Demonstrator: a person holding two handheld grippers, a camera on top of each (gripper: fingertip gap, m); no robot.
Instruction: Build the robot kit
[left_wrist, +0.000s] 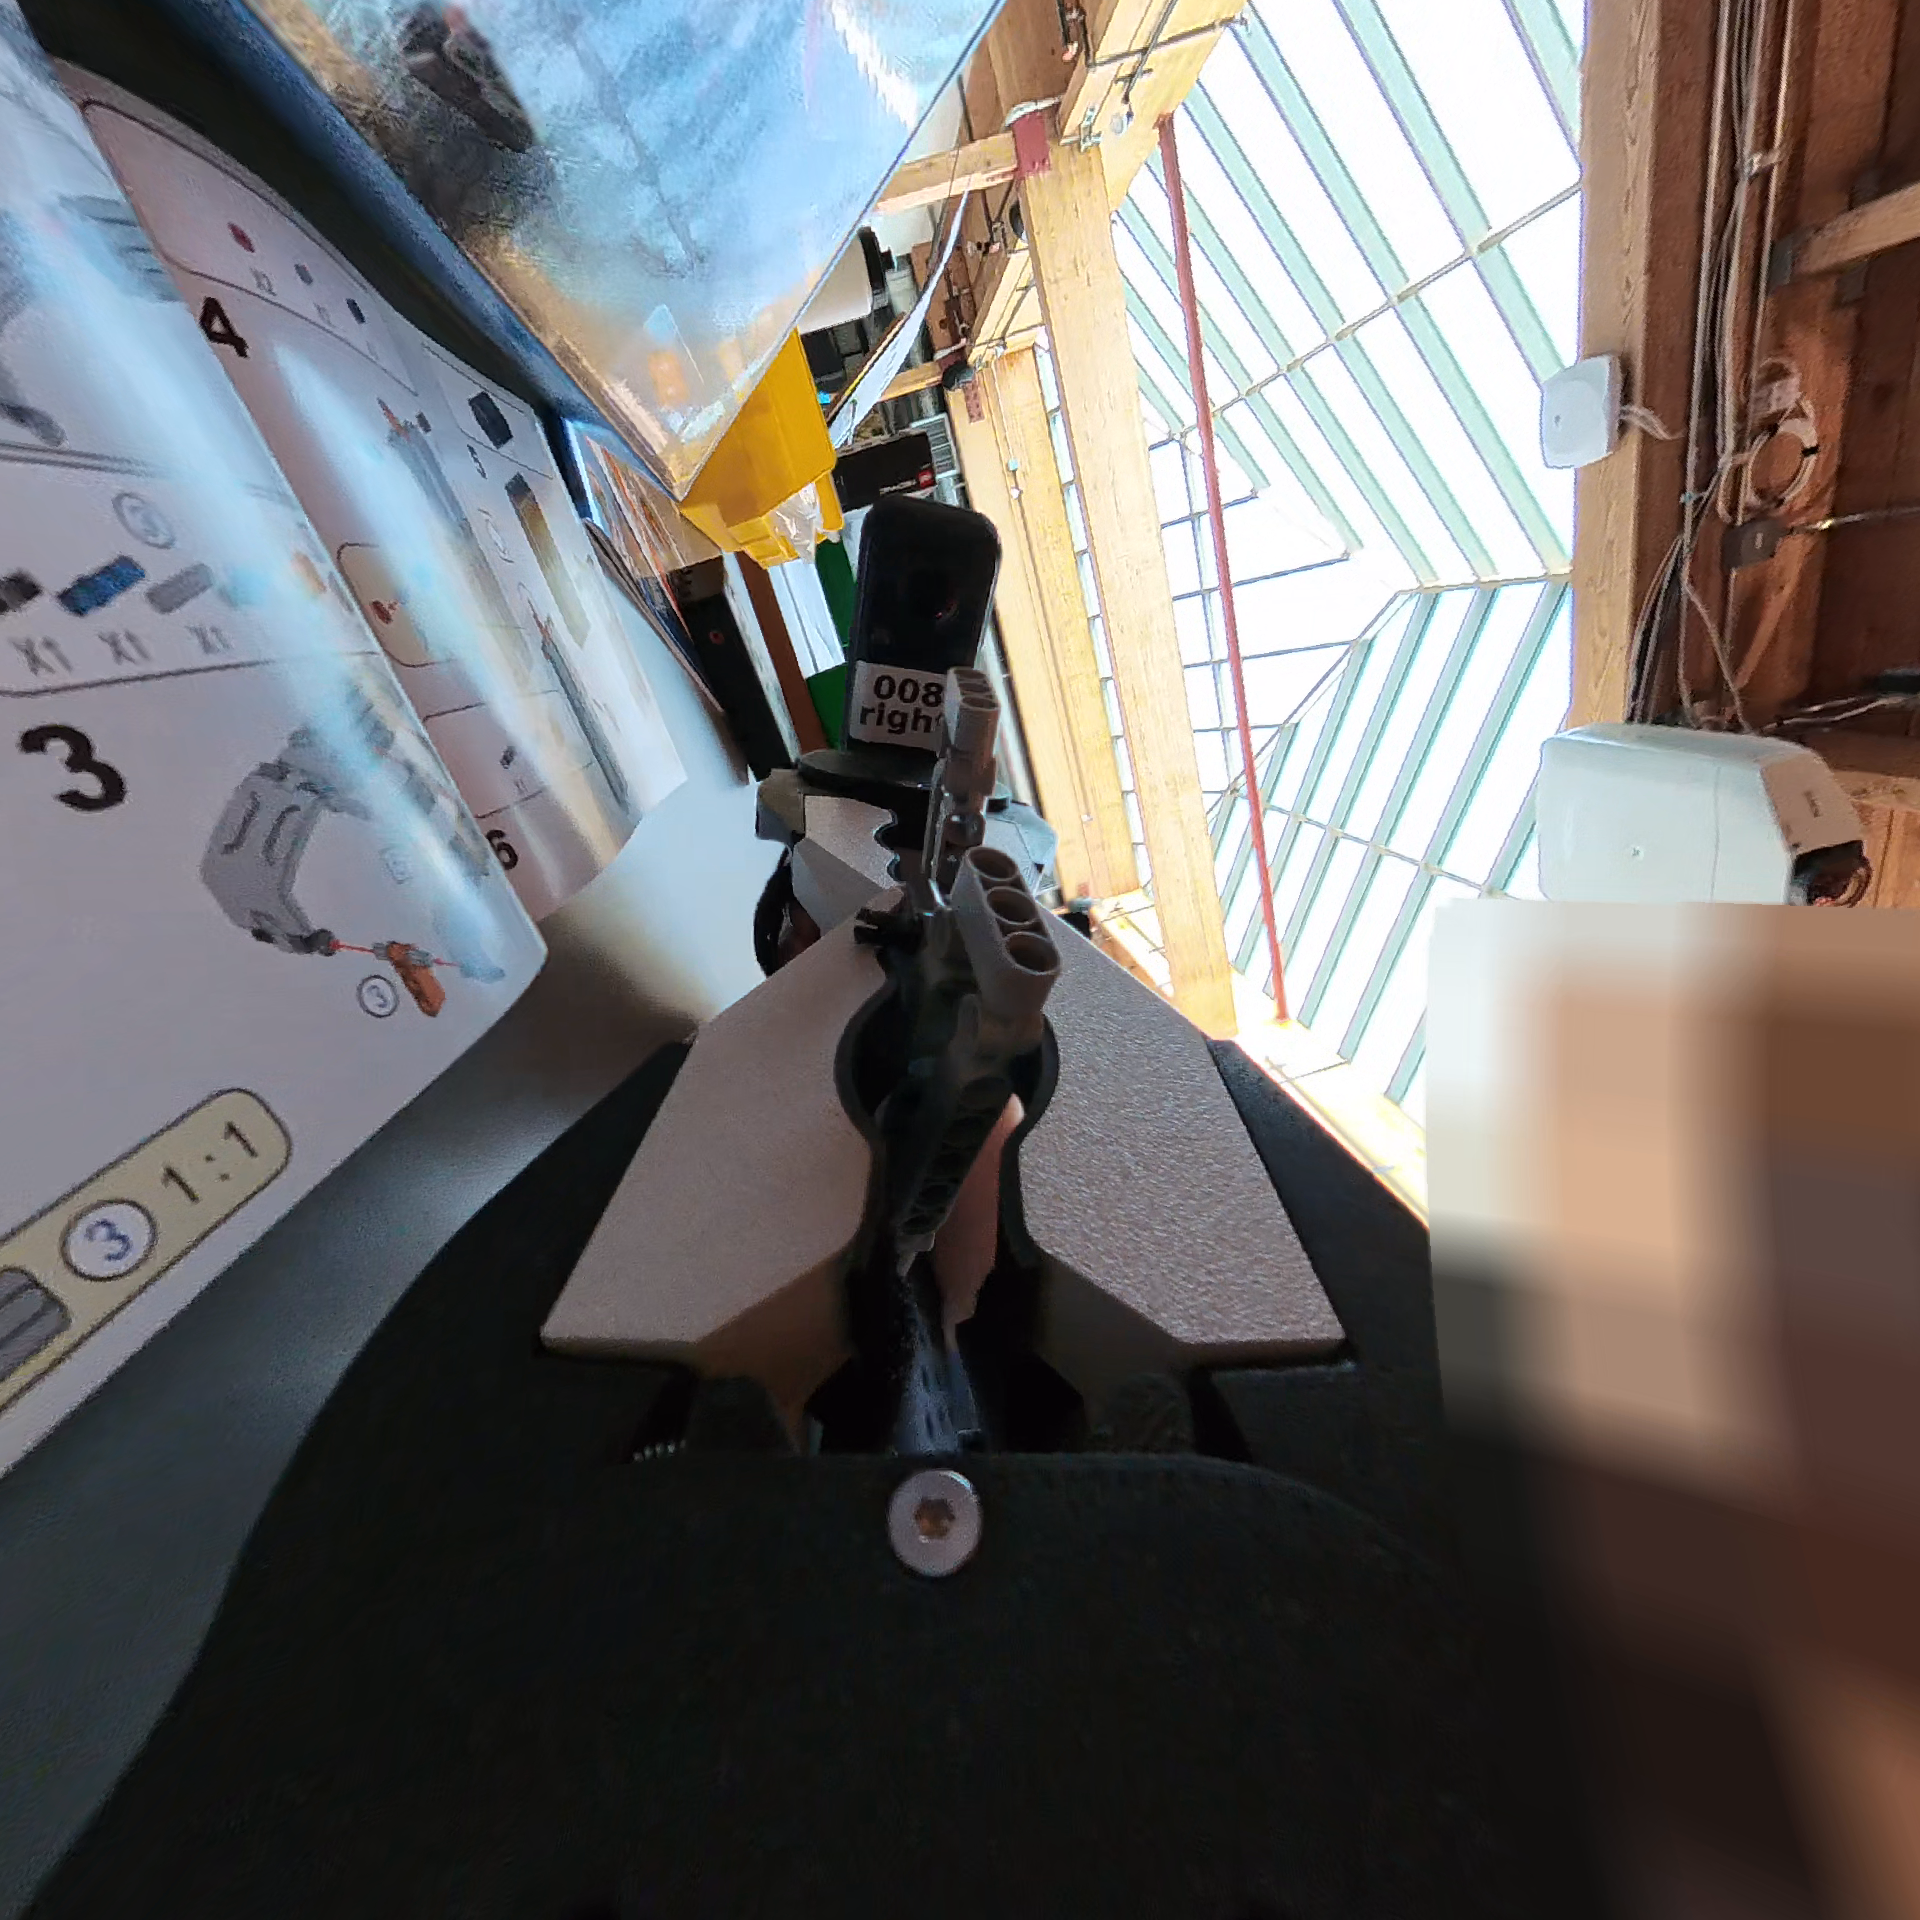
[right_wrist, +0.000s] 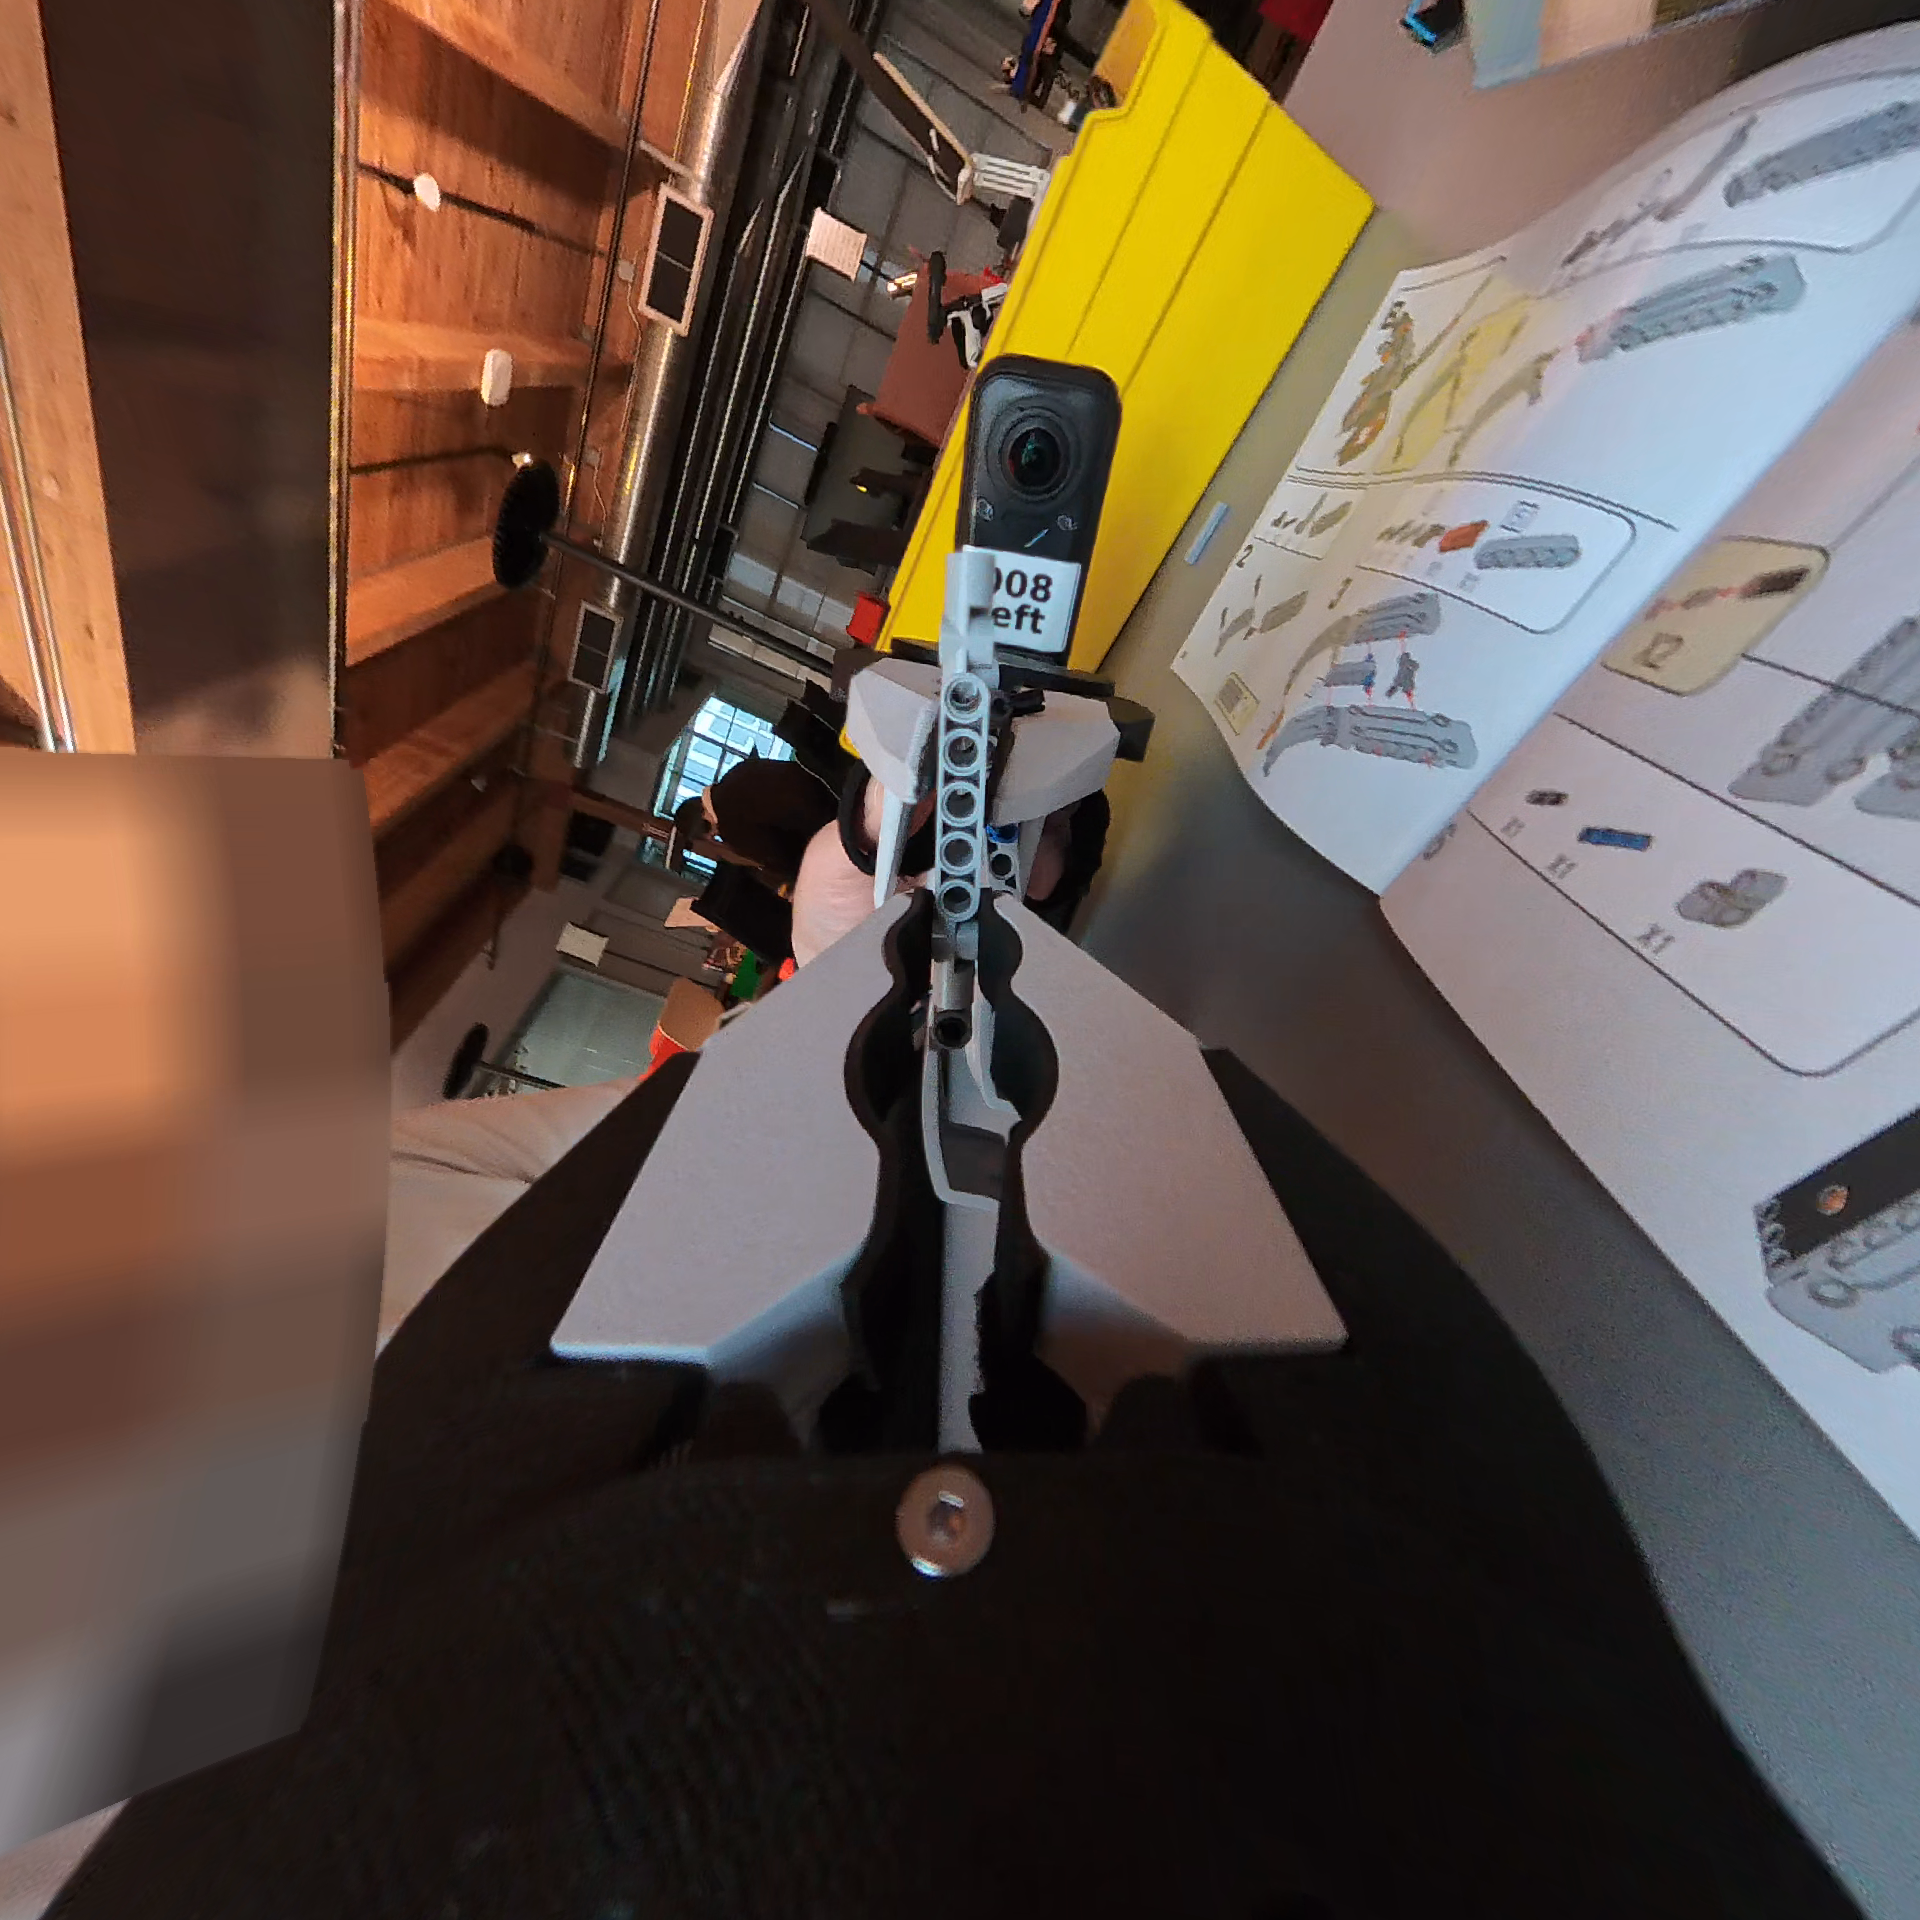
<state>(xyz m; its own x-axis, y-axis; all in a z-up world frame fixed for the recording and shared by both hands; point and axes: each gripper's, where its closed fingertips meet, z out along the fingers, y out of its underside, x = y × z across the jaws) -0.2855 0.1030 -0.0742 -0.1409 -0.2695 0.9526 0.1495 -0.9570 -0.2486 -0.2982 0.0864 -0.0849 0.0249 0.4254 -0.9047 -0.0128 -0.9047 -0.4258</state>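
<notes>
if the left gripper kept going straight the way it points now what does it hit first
Most likely the right gripper, which faces it head-on. Both are shut on the same grey beam assembly, so little free gap remains; exact depth is unclear.

Each unit has a matte black textured body with one silver hex-socket screw (left_wrist: 934, 1523) centred behind the fingers. The left tongs (left_wrist: 940, 1049) and right tongs (right_wrist: 951, 1039) carry two pale grey, wedge-shaped fingers (left_wrist: 748, 1174) with grainy faces and black scalloped inner edges. A black camera (right_wrist: 1042, 457) with a white printed label stands on top of each.
</notes>
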